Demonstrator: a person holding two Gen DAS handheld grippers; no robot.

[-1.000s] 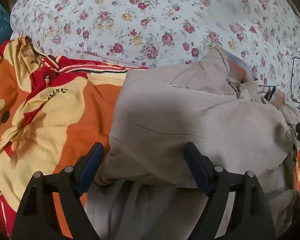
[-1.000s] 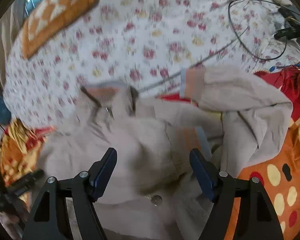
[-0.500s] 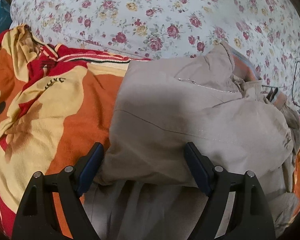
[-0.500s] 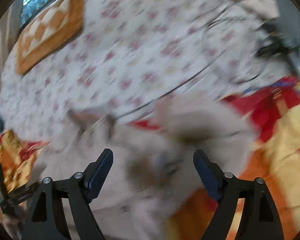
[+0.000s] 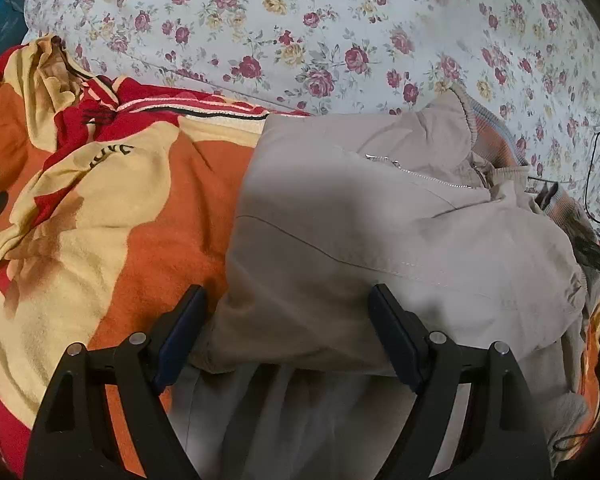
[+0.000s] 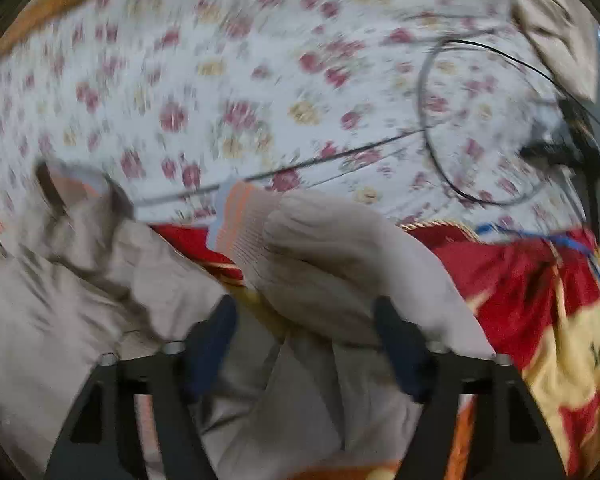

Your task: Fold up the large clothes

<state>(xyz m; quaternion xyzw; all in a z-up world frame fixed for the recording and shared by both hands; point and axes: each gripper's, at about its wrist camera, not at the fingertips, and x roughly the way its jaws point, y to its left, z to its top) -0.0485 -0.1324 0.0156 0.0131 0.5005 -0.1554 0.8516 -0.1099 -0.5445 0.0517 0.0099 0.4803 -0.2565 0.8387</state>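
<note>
Now the beige jacket (image 5: 380, 216) lies partly folded on an orange blanket (image 5: 112, 208), its collar toward the floral sheet (image 5: 300, 32). Left gripper (image 5: 288, 328) is spread wide, a fold of the jacket body lying between its fingers, neither pad pressing it. Right gripper (image 6: 304, 332) is likewise wide apart, with the sleeve (image 6: 332, 264) and its striped cuff (image 6: 240, 220) between the fingers. A black cable (image 6: 440, 136) loops over the sheet beyond; that view is blurred.
</note>
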